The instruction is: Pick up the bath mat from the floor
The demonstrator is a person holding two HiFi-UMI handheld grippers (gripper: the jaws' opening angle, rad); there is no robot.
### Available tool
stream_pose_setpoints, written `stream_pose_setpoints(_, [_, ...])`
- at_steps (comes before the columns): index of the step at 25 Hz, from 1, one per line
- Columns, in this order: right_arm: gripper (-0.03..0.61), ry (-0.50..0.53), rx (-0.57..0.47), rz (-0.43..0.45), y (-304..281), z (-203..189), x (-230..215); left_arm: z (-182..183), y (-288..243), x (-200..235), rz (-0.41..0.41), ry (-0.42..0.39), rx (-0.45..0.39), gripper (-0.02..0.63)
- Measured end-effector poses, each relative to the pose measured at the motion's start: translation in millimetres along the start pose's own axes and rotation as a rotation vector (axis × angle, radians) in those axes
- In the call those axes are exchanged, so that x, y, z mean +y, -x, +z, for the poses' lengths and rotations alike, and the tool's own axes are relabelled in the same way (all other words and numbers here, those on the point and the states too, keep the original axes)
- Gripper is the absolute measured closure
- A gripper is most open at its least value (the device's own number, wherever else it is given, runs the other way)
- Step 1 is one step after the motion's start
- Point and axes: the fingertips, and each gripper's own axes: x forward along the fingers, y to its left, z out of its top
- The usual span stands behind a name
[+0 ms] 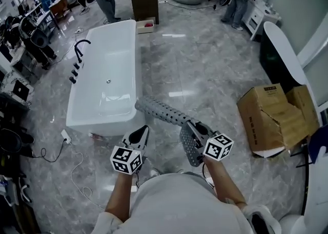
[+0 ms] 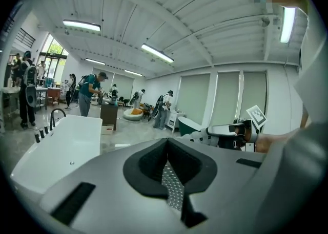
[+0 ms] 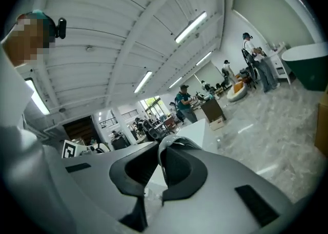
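Where the person stands by the near end of the tub point(image 1: 110, 74), the mat point(image 1: 163, 110) is off the floor point(image 1: 205, 64) and held in the air. It is grey, full of small holes and loosely rolled. One end reaches toward the tub's near right corner, and the other droops beside the right hand-held gripper point(image 1: 190, 128). That gripper is clenched on the mat's edge, with a pale fold pinched between its pads in the right gripper view. The left hand-held gripper point(image 1: 139, 134) is clamped on the mat too: the left gripper view shows a perforated strip of it caught between the closed jaws. A torn cardboard box point(image 1: 271, 118) sits on the floor well to the right.
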Motion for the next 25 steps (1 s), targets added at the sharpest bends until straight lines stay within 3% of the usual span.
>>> stream_pose_setpoints(14, [0.532,0.414,-0.067,-0.055,13,26,62,60,65,11,0.045,-0.087,-0.206,0.597])
stream_pose_setpoints(19, [0.532,0.413,-0.087,-0.069,16,26,64,56,69,9,0.040,-0.137,-0.200,0.597])
stream_pose_setpoints(25, [0.532,0.377,-0.076,-0.065,16,18,62,41,68,12,0.036,-0.106,-0.175,0.597])
